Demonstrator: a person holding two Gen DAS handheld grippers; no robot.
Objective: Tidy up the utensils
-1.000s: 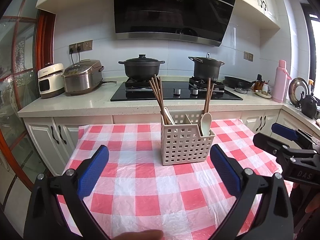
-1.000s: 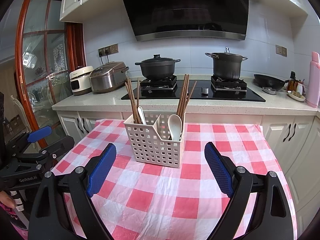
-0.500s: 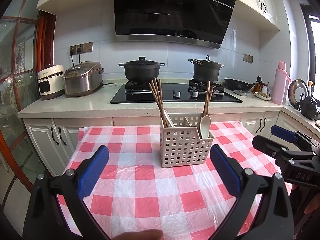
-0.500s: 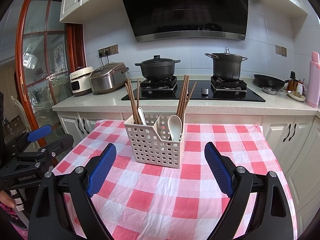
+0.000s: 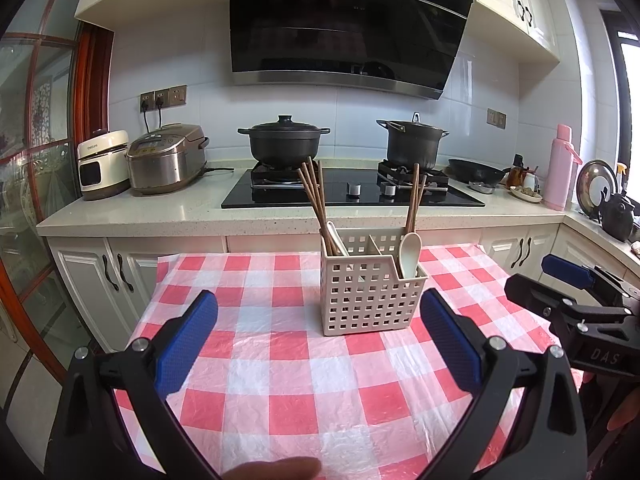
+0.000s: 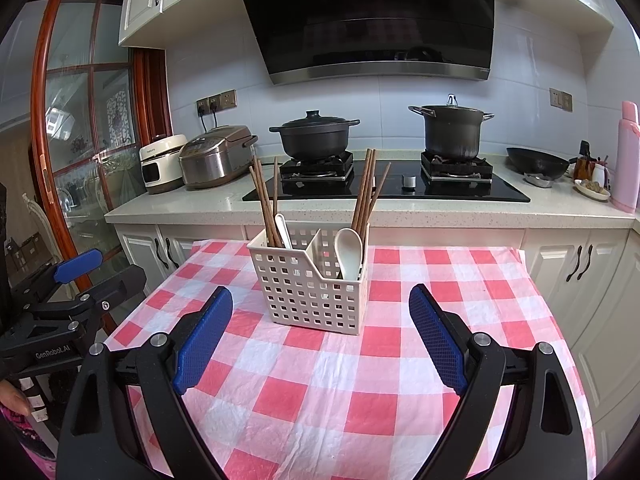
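The white utensil basket (image 5: 370, 286) stands on the checked tablecloth (image 5: 304, 364) near the counter's far edge, toward the stove. Brown chopsticks (image 5: 316, 204) and a white spoon (image 5: 410, 252) stand in its compartments. The left hand-held gripper (image 5: 319, 350) is spread wide and holds nothing; in the right view its body reads "GenRobot.AI". The right hand-held gripper (image 6: 321, 340) is equally wide and empty, lettered "DAS" in the left view.
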